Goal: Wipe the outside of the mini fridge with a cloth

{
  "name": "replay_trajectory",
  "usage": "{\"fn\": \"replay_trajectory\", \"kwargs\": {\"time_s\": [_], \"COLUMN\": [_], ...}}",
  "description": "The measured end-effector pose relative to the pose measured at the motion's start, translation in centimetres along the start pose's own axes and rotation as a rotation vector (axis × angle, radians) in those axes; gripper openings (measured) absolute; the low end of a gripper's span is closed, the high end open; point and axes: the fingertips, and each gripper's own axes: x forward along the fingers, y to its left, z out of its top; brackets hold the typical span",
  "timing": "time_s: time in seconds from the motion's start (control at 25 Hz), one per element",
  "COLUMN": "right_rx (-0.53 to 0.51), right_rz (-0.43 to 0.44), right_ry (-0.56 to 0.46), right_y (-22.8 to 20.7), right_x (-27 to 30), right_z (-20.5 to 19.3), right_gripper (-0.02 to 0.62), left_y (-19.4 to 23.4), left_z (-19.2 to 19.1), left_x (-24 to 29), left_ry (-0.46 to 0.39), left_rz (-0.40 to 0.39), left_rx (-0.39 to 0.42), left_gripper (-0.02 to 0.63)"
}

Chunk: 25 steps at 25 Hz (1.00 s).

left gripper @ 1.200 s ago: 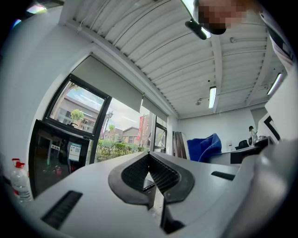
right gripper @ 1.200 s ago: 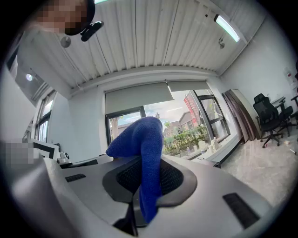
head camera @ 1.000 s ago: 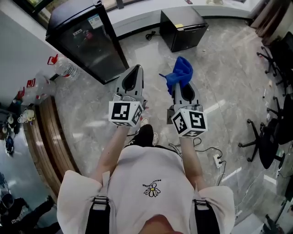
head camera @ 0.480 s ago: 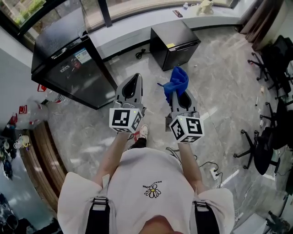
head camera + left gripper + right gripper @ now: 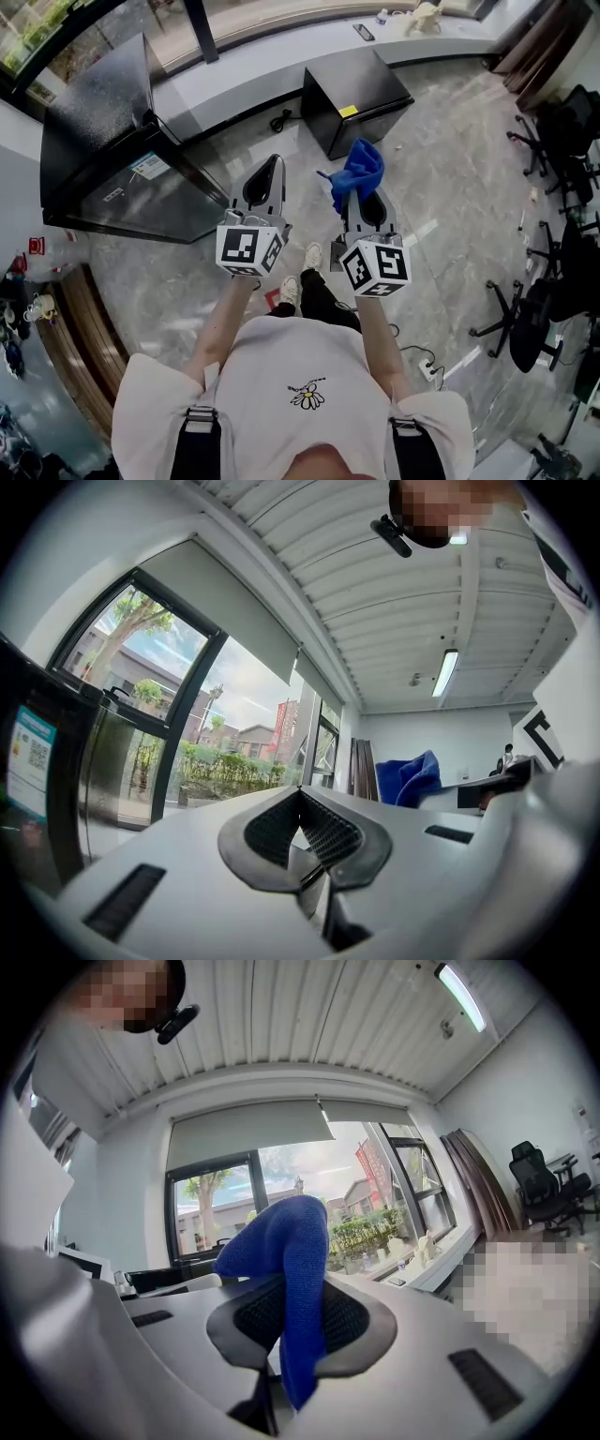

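A small black mini fridge (image 5: pixel 354 88) stands on the marble floor by the window ledge, ahead of both grippers. My right gripper (image 5: pixel 357 180) is shut on a blue cloth (image 5: pixel 356 172), which bunches up above the jaws; in the right gripper view the blue cloth (image 5: pixel 286 1269) hangs pinched between the black pads. My left gripper (image 5: pixel 268 172) is shut with nothing in it, its pads (image 5: pixel 314 832) meeting at the tips. From the left gripper view the blue cloth (image 5: pixel 410 778) shows off to the right. Both grippers are held at chest height, well short of the fridge.
A tall black glass-door fridge (image 5: pixel 108 141) stands at the left. A long white window ledge (image 5: pixel 281 56) runs behind the mini fridge, with a cable (image 5: pixel 279 119) on the floor. Office chairs (image 5: pixel 544 300) are at the right, and a power strip (image 5: pixel 427 367) lies near my feet.
The view has shifted forward: both fridges sit lower and closer in the frame. The grippers keep their pose, the right one still holding the cloth.
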Motion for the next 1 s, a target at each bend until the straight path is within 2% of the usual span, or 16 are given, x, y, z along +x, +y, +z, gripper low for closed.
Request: {"fn": "replay_trajectory", "kwargs": {"time_s": [0.48, 0.64, 0.84, 1.0], "right_rx": [-0.005, -0.009, -0.035, -0.065], "right_rz": [0.071, 0.076, 0.049, 0.0], "right_ry": [0.036, 0.045, -0.005, -0.055], "right_y": [-8.1, -9.8, -13.2, -17.1], "right_x": [18.1, 23.8, 29.8, 35.3], "right_z": [1.1, -0.6, -6.5, -16.4], "right_gripper": [0.081, 0.081, 0.08, 0.081], "left_y": [6.3, 9.6, 14.5, 19.8], "left_z": [-2.9, -5.1, -12.4, -23.5], "left_x": [16.6, 21.5, 26.0, 29.7], "left_ry": [0.038, 0.036, 0.021, 0.008], "left_rz": [0.066, 0.098, 0.118, 0.125], "left_rx": [0.015, 0.017, 0.038, 0.034], "left_gripper": [0.005, 0.005, 0.005, 0.005]}}
